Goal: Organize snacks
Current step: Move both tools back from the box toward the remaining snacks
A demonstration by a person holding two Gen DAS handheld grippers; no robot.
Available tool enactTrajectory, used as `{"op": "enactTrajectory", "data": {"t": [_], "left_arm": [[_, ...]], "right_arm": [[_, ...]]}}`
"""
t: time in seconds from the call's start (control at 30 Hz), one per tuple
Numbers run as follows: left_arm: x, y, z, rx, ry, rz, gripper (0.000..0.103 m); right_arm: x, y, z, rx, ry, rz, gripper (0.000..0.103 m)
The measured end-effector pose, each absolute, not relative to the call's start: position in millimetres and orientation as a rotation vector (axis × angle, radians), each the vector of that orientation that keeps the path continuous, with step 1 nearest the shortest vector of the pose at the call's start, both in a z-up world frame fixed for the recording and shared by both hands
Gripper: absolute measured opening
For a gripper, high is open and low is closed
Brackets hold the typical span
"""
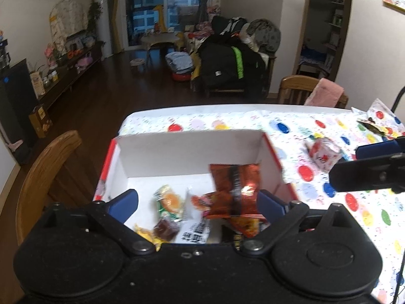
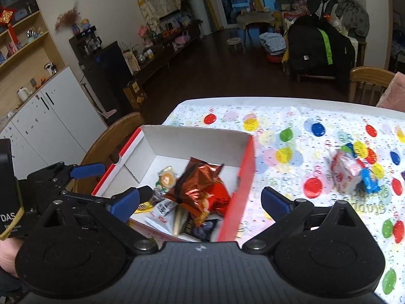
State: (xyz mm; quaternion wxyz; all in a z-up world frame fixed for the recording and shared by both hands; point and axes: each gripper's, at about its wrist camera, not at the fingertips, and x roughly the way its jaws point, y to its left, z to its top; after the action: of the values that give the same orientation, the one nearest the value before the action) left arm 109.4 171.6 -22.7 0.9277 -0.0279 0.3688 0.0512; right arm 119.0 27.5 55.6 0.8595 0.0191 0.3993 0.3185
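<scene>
While both the left tongs (image 1: 197, 202) and right tongs (image 2: 202, 202) gape empty, the white-red packet (image 1: 325, 155) waits on the surface (image 1: 316, 202). It looks light and crinkly; I'd pinch its middle.

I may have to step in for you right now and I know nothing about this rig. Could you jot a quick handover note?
Left gripper: open, empty, above the box.
Right gripper: open, empty, over the box's right wall.
Done: several snacks lie in the box, the copper-red packet on top.
Left: the red-and-white packet and the blue one beside it on the tablecloth, plus a dark wrapper farther right.
</scene>
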Motion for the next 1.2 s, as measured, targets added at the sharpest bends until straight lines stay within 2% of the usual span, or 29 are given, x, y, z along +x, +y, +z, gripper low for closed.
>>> {"op": "enactTrajectory", "data": {"t": [0.53,1.2], "left_arm": [[139.0,72.2,-11.4,-0.079,0.689,0.034,0.103],[230.7,-38.1,-34.2,-0.134,0.747,0.066,0.103]], "right_arm": [[135.5,-111.5,33.5,0.082,0.815,0.583,0.103],[222.7,-258.1,-25.0,0.186,0.893,0.404,0.103]]}}
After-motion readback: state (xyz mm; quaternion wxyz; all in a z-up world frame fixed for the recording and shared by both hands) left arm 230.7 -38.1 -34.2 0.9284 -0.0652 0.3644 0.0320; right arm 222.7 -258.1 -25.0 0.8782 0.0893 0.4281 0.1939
